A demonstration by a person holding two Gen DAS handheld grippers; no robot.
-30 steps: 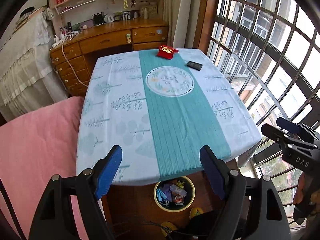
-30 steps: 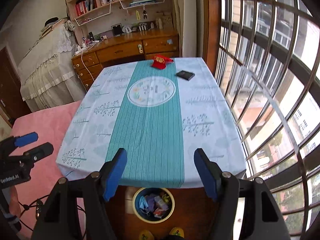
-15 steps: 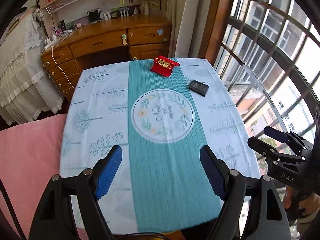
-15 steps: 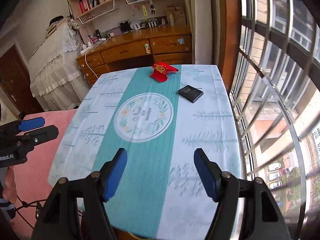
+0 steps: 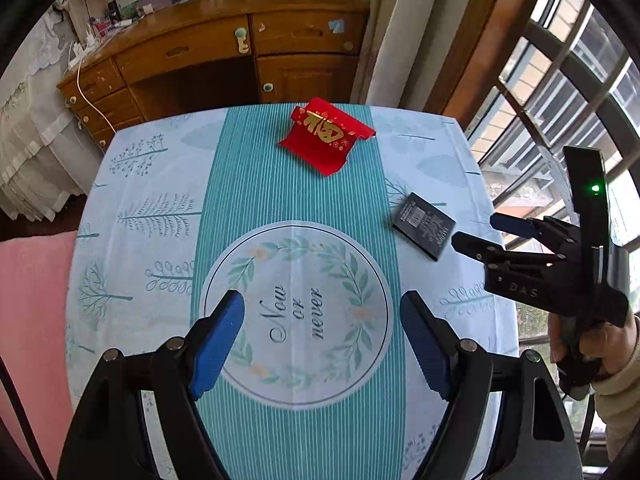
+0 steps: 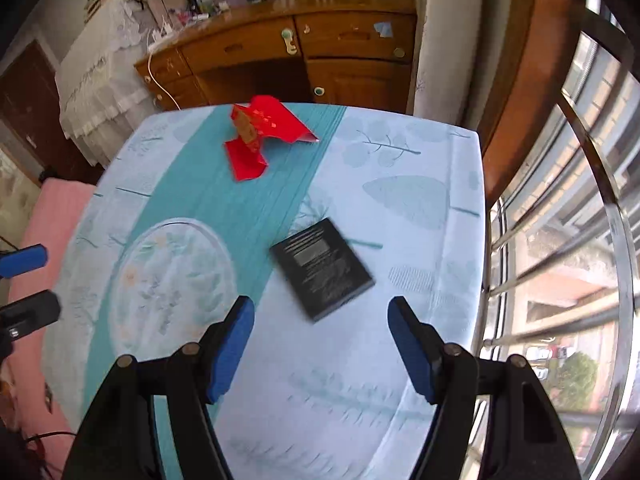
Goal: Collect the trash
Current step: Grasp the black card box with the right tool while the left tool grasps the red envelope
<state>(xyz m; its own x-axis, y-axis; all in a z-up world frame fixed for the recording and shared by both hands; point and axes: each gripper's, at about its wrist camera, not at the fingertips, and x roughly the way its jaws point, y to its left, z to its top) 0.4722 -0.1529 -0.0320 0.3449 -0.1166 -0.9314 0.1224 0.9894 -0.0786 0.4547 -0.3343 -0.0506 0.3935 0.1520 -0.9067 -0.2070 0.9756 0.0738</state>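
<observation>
A crumpled red paper with gold print lies at the far end of the table's teal stripe. A flat black packet lies on the right half of the cloth. My left gripper hangs open over the round wreath print, empty, well short of the red paper. Above the cloth my right gripper is open and empty, with the black packet just ahead of its fingertips. In the left wrist view the right gripper points at the packet from the right.
The table wears a pale blue cloth with a teal stripe. Behind it stands a wooden desk with drawers. A barred window runs along the right side. A pink cover lies to the left. A hand holds the right gripper.
Both grippers have swept forward from the table's near edge over the cloth. The bin under the near edge has dropped out of view. The red paper and black packet look much closer.
</observation>
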